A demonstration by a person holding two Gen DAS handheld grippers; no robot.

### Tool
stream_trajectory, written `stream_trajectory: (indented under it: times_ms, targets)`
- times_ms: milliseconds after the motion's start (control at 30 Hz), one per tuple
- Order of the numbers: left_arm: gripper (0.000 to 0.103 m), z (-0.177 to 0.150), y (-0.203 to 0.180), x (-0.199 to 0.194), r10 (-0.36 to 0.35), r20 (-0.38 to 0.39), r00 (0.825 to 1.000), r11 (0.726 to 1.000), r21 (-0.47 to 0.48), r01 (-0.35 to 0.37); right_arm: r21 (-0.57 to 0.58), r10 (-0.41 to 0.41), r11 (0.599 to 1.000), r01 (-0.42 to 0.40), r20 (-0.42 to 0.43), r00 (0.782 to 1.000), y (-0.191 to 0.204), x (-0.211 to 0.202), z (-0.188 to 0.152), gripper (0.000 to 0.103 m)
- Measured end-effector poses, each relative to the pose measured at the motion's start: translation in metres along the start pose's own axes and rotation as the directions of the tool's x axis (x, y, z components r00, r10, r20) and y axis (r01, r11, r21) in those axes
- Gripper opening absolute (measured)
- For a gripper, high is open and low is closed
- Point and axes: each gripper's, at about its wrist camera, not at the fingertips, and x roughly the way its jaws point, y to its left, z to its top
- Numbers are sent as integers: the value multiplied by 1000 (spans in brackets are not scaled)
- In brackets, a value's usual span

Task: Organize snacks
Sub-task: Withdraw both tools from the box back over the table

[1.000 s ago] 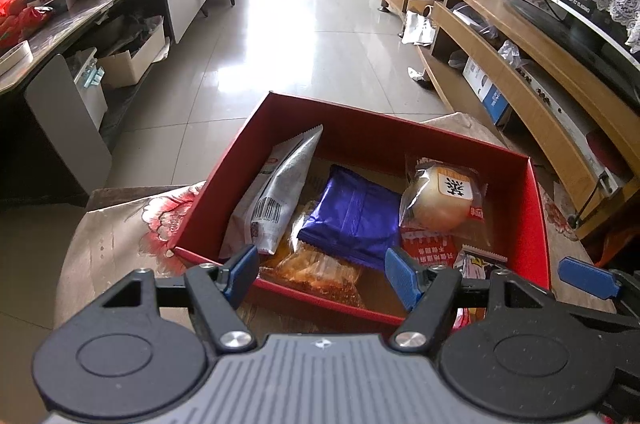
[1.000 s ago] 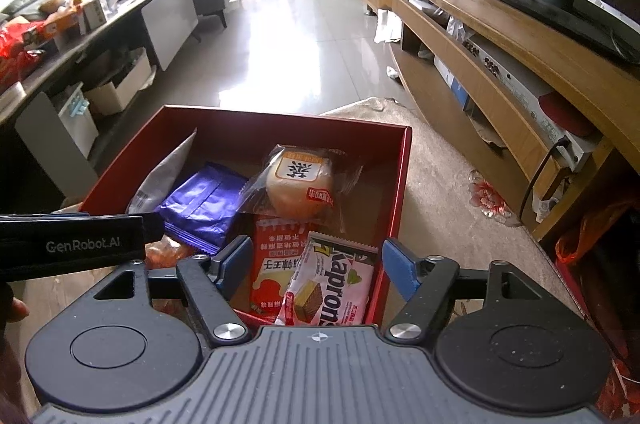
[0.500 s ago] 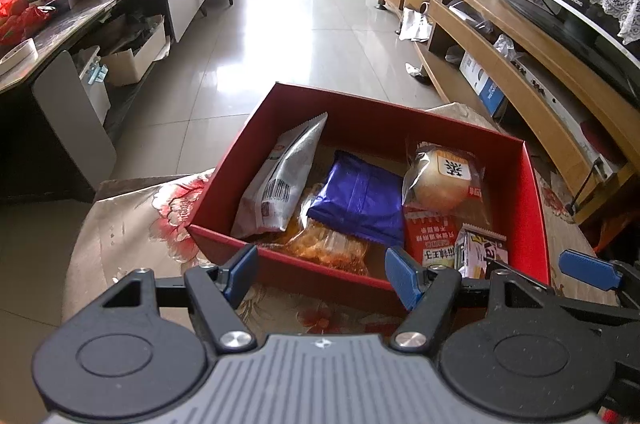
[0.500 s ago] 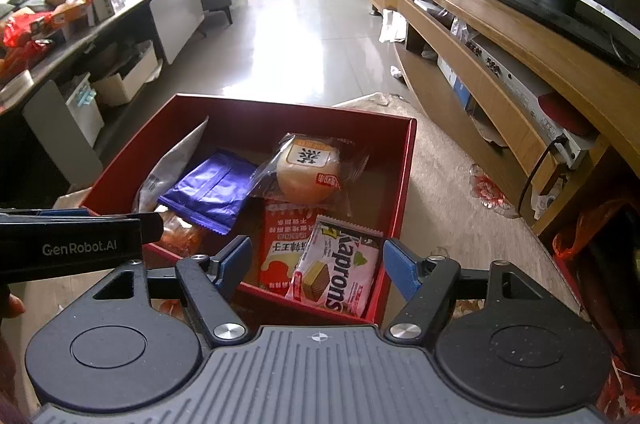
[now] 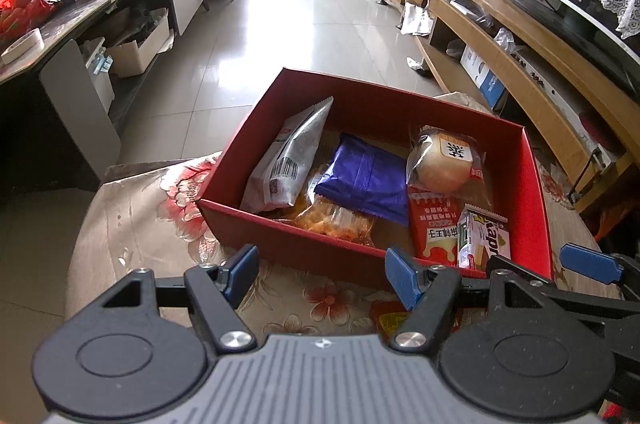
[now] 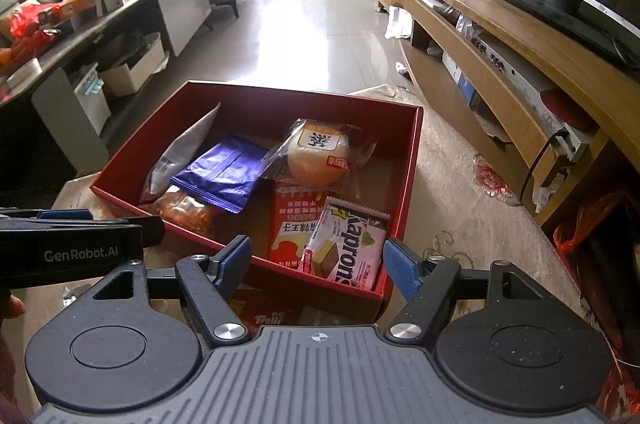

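Left wrist view looks down over a worktop covered in a beige cloth with red flowers, and the largest thing on it is an open red box, which serves as the landmark for everything else. Inside the box, against its left wall, a grey and white pouch leans upright with its barcode showing. Just right of the pouch, toward the middle of the box, lies a purple packet, and its near edge rests on a clear bag of orange-brown snack that lies against the near wall of the box. Toward the far right part of the box sits a round bun in clear wrap, resting partly on a red sachet with white lettering. At the near right corner of the box, touching the sachet, lies a pink and white wafer pack, the smallest packet inside.

Outside the box, just before its near wall, a red snack wrapper lies on the cloth; most of it is hidden, so what it is remains hard to say.

Both tools hover before the near wall of the box. The left gripper has its blue fingers spread partway apart with nothing between them. The right gripper has its fingers likewise parted about halfway and holds nothing.
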Motion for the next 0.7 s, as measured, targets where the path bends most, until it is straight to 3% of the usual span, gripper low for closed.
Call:
stream_trajectory:
  times_ms: [433, 700]
  targets:
    - [70, -16, 5, -6, 2, -13, 1000, 1000, 22, -2, -6, 11, 1000, -11, -19, 1000, 5, -5, -11, 79]
    - [70, -47, 21, -12, 3, -65, 998, 1000, 25, -1, -27, 26, 999, -28, -64, 998, 16, -9, -27, 79]
